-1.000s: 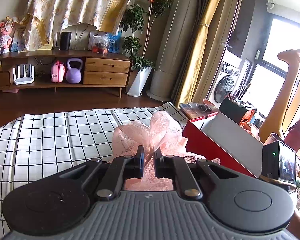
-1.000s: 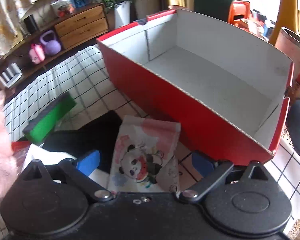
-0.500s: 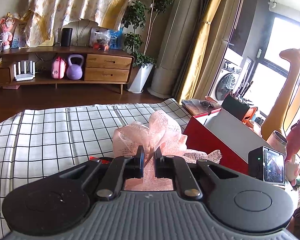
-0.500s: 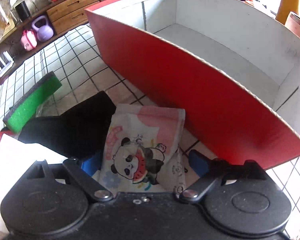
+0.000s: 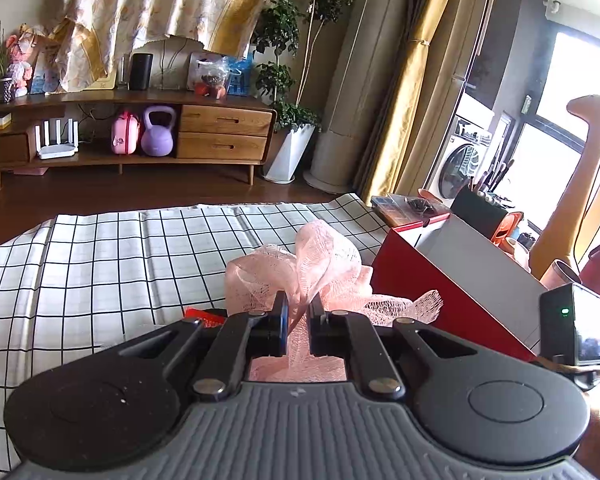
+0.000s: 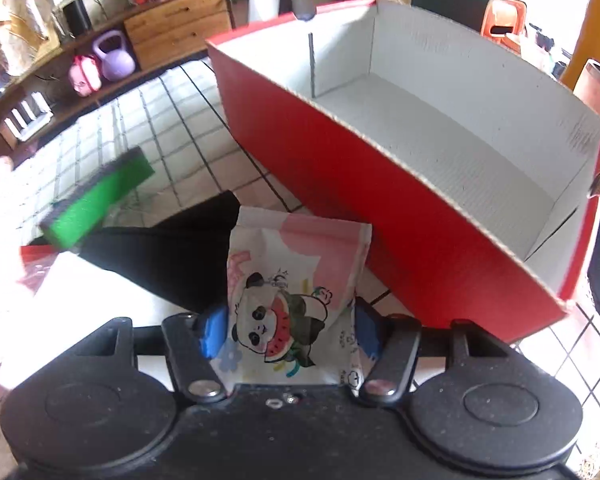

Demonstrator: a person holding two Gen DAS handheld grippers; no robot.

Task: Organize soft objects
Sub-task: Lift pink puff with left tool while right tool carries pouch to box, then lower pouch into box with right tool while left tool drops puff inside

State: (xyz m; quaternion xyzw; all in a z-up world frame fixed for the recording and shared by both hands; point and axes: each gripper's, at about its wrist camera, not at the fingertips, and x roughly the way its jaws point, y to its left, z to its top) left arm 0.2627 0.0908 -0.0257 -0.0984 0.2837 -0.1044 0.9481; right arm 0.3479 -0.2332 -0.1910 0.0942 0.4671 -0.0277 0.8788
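Panda print on tissue pack

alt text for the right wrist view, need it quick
The right gripper is closing on a panda-print tissue pack, which sits between its blue fingers. An empty red box stands just beyond on the checked cloth, with a green sponge to the left.

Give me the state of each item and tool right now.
Left tool: shut on the pink mesh puff, held up.
Right tool: closing, panda pack between its pads.
Red box: open, empty.
Green sponge: lying on the table.
Black cloth: lying flat, partly under the panda pack.
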